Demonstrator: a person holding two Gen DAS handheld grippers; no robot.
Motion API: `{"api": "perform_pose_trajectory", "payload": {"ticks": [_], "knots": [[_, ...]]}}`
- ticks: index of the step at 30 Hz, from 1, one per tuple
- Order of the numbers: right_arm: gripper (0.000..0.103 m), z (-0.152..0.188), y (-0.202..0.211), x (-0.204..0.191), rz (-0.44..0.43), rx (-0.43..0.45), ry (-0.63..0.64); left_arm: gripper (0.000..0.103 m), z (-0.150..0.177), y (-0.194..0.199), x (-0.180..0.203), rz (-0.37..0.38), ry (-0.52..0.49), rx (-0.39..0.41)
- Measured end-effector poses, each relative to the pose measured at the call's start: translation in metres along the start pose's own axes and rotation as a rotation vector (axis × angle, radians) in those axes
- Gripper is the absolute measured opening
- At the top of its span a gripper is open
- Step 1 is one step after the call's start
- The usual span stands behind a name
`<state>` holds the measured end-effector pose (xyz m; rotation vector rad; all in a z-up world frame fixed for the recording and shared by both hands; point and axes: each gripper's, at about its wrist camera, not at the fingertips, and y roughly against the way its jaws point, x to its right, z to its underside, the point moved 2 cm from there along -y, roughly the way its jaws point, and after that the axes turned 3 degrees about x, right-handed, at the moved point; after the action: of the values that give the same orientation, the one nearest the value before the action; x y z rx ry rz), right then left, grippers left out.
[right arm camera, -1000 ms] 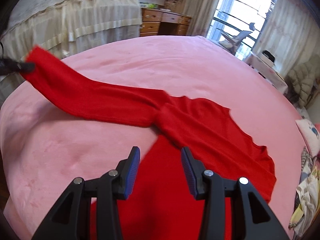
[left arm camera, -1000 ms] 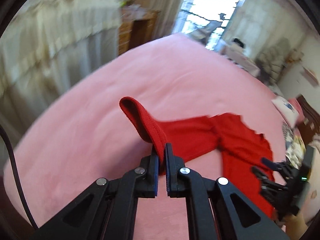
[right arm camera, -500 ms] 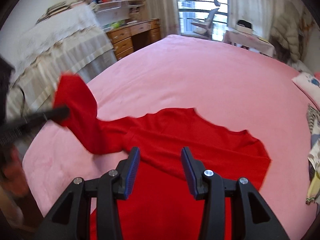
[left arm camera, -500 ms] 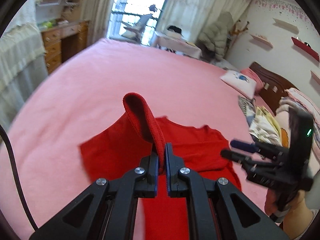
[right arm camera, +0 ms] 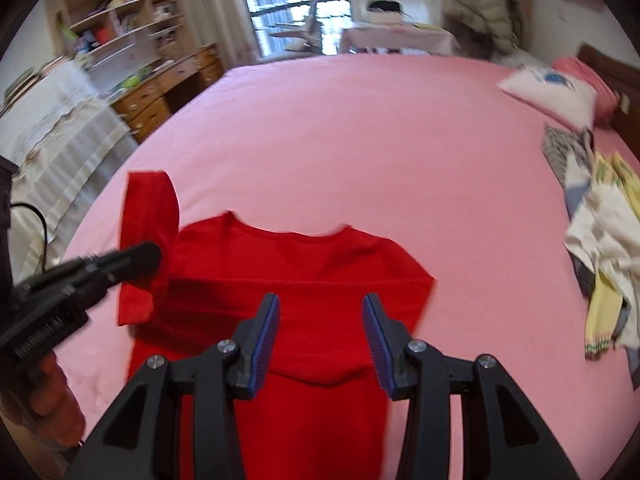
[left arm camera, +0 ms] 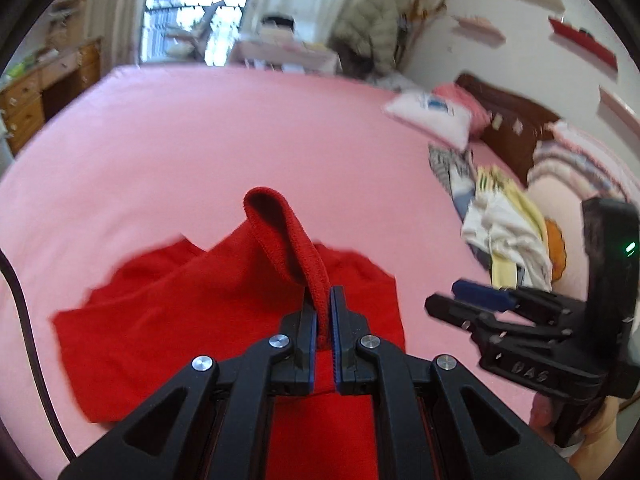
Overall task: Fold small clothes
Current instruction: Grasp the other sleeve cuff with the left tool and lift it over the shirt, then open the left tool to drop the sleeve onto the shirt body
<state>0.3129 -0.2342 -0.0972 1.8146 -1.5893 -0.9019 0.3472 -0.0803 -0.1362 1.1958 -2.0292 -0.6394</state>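
Sleeve-fold step: left claw point(left arm camera: 323, 312) clamped on red top's point(right arm camera: 304, 272) cuff point(left arm camera: 280, 236), right claw point(right arm camera: 320, 340) apart, empty; next, lay sleeve across body.

Plain red garment point(right arm camera: 304, 280) on pink bedsheet point(right arm camera: 360, 140); pillow point(right arm camera: 548, 92) seemingly white.

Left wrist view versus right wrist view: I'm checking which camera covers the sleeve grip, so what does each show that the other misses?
Only the left wrist view shows the left gripper from behind, shut on the red sleeve cuff, plus the wall shelves. Only the right wrist view shows the right gripper head-on with open, empty jaws above the red top, and the bookshelf at left. Both show the pink bed cover, the white pillow, the pile of clothes and the window.
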Motion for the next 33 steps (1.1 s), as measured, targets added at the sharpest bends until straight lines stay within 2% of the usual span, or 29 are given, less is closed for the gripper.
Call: {"api": "perform_pose_trajectory", "payload": {"ticks": [5, 7, 11, 12, 13, 14, 15, 16, 18, 23, 28, 33], "knots": [[0.043, 0.018, -0.028, 0.047, 0.029, -0.062, -0.078, 0.004, 0.033, -0.063, 0.020, 0.044, -0.008, -0.118], [0.043, 0.025, -0.039, 0.058, 0.030, -0.082, -0.101, 0.005, 0.049, -0.087, 0.023, 0.041, -0.016, -0.166], [0.043, 0.035, -0.053, 0.063, 0.005, -0.103, -0.120, 0.007, 0.068, -0.114, 0.016, 0.045, -0.012, -0.208], [0.043, 0.035, -0.057, 0.061, -0.004, -0.107, -0.117, 0.016, 0.073, -0.117, 0.011, 0.049, -0.004, -0.217], [0.043, 0.035, -0.059, 0.058, -0.015, -0.111, -0.114, 0.031, 0.073, -0.118, 0.009, 0.051, 0.002, -0.221], [0.043, 0.034, -0.062, 0.055, -0.034, -0.114, -0.106, 0.040, 0.075, -0.117, 0.004, 0.055, 0.012, -0.221], [0.043, 0.033, -0.065, 0.051, -0.043, -0.114, -0.099, 0.055, 0.075, -0.112, -0.002, 0.058, 0.022, -0.210], [0.043, 0.032, -0.067, 0.048, -0.049, -0.115, -0.092, 0.061, 0.074, -0.105, -0.009, 0.053, 0.025, -0.193], [0.043, 0.027, -0.074, 0.038, -0.059, -0.120, -0.073, 0.062, 0.075, -0.092, -0.022, 0.023, 0.017, -0.170], [0.043, 0.021, -0.099, 0.029, -0.060, -0.164, -0.093, 0.062, 0.067, -0.065, -0.057, -0.045, 0.003, -0.170], [0.043, 0.026, -0.116, 0.033, -0.078, -0.209, -0.137, 0.062, 0.052, -0.019, -0.105, -0.164, -0.047, -0.127], [0.043, 0.034, -0.134, 0.037, -0.115, -0.283, -0.202, 0.062, 0.031, 0.025, -0.165, -0.278, -0.014, -0.063]]}}
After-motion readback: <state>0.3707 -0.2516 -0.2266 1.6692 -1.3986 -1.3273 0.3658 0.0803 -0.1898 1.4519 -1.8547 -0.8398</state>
